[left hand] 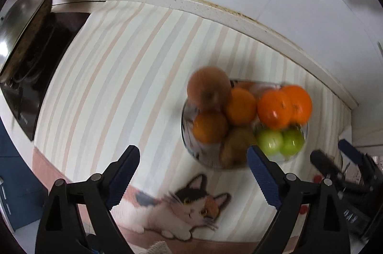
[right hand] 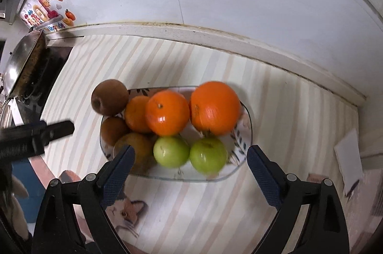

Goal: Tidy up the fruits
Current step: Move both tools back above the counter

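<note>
A glass plate [right hand: 244, 134] with a leaf pattern sits on the striped mat and holds the fruit. On it are several oranges [right hand: 215, 108], two green apples [right hand: 208, 154] and brown fruits [right hand: 109, 100]. The same plate [left hand: 185, 134] shows in the left wrist view, blurred, with oranges [left hand: 275, 109], green apples [left hand: 270, 141] and a brown fruit [left hand: 208, 87]. My right gripper [right hand: 191, 172] is open and empty just in front of the plate. My left gripper [left hand: 194, 172] is open and empty, left of and in front of the plate.
A metal wok [left hand: 24, 24] sits on a black stove [left hand: 43, 62] at the left. A raised white ledge [right hand: 215, 38] and tiled wall run behind the mat. A cat picture [left hand: 186, 208] marks the mat's near edge. White paper [right hand: 349, 158] lies at the right.
</note>
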`<state>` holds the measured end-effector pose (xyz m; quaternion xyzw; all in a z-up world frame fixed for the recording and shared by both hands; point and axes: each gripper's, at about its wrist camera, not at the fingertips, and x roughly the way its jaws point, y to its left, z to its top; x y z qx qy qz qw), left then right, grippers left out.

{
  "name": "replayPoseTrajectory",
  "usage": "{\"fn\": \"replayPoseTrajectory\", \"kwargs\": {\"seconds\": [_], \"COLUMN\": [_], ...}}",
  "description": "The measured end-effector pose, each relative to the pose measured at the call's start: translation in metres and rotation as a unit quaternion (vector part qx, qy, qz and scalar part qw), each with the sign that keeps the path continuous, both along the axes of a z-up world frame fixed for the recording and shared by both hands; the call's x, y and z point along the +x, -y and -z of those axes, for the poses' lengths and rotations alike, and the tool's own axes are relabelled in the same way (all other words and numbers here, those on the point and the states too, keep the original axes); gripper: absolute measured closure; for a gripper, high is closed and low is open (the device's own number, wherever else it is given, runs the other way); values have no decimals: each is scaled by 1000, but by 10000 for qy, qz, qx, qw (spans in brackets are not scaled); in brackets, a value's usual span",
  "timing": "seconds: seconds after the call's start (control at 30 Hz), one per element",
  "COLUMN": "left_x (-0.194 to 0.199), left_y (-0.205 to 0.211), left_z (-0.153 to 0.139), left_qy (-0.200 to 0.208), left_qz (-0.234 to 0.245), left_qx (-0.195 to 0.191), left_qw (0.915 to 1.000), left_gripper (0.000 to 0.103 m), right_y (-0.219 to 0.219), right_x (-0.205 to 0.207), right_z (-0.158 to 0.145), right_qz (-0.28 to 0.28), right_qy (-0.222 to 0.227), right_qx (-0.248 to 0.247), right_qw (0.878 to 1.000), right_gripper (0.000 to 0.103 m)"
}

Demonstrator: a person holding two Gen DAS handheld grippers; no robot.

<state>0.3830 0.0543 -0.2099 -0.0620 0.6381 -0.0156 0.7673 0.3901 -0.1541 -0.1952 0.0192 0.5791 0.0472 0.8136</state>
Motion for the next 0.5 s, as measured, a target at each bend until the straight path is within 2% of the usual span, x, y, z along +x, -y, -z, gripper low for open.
{"fn": "replayPoseTrajectory", "kwargs": {"seconds": [0.2, 0.5], "left_x": [-43, -98], "left_y": [8, 10], "left_z": [-18, -68], "left_qy": [343, 956], "left_qz": [-64, -47], "left_qx": [125, 271], "left_qw": [9993, 9950], "left_gripper": [11, 11], "right_y": [8, 11], "right_x": [-37, -94], "right_z": [-16, -59], "right_qz": [102, 13], "right_qy": [160, 504], "right_qx": [77, 210], "right_qw": [9998, 9985], "right_gripper": [6, 6]}}
